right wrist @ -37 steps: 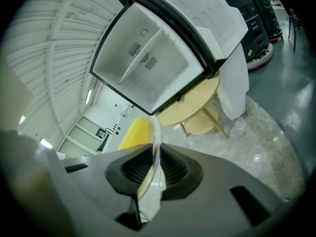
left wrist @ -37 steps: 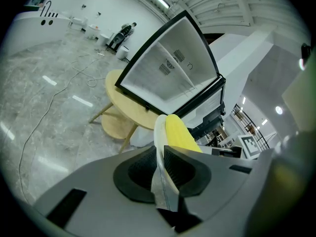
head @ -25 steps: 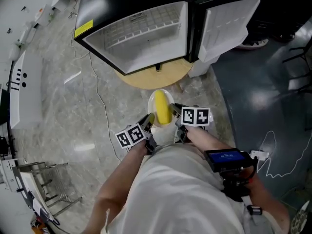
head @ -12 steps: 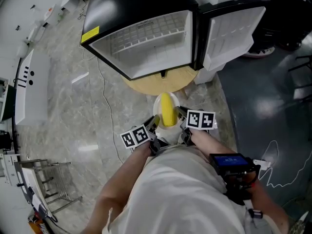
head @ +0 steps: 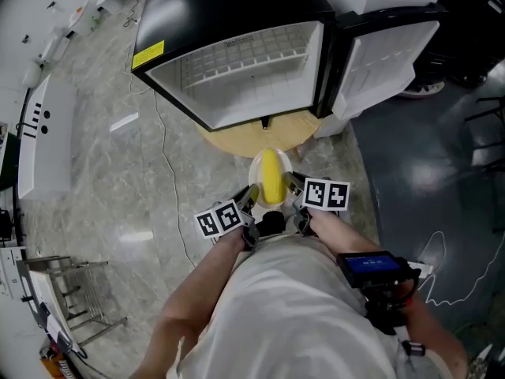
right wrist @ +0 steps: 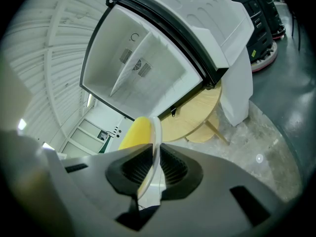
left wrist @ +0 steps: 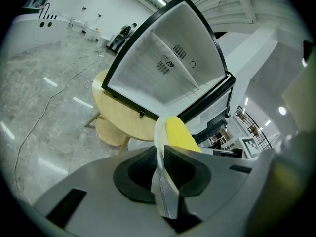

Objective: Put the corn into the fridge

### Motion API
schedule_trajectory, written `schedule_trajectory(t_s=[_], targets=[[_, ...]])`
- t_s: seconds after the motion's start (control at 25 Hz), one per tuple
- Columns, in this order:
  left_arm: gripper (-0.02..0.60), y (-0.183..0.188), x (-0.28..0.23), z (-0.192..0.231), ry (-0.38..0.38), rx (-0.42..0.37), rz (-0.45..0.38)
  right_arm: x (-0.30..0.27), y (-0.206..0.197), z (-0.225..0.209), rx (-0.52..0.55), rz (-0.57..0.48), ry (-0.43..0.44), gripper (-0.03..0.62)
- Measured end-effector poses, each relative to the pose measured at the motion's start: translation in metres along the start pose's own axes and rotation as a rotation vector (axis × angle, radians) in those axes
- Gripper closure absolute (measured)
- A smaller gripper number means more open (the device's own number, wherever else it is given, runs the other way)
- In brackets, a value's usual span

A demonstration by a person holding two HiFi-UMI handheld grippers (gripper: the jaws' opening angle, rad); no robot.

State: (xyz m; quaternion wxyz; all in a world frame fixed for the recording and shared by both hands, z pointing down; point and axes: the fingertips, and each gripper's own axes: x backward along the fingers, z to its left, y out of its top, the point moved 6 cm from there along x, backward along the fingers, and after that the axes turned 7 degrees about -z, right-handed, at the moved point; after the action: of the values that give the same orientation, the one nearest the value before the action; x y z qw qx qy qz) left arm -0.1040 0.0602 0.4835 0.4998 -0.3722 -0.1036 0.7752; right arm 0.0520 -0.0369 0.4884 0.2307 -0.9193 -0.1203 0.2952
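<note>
I hold a white plate (head: 256,166) between my two tools, and the corn (head: 271,178) lies on it, a yellow cob pointing lengthwise toward the fridge (head: 237,61). My left gripper (head: 246,198) has its jaws closed narrow on the plate's left rim; in the left gripper view the thin white edge stands pinched between the two dark pads, with the corn just beyond them to the right. My right gripper (head: 292,184) does the same on the right rim; in its own view the rim runs up between the ribbed pads, with the cob just to their left. So both tools are clamped on the plate and neither touches the corn itself.

The plate hangs in the air in front of me, near the edge of a round wooden table (head: 278,135) on which the fridge sits. The fridge is black outside and white inside, and it is open toward me. Its door (head: 387,58) is swung out to the right. A wire shelf (head: 241,54) crosses the white inside. The corn is outside the fridge, just short of its lower edge. A thin cable (head: 167,172) trails over the pale floor on my left.
</note>
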Motion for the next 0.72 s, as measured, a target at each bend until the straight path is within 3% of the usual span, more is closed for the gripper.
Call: schedule_trajectory(t_s=[0.72], targets=[[0.531,0.048,-0.047,0.027,0.016,0.006,0.014,-0.062,0.042,-0.003,0.029,0.027,-0.014,0.545]])
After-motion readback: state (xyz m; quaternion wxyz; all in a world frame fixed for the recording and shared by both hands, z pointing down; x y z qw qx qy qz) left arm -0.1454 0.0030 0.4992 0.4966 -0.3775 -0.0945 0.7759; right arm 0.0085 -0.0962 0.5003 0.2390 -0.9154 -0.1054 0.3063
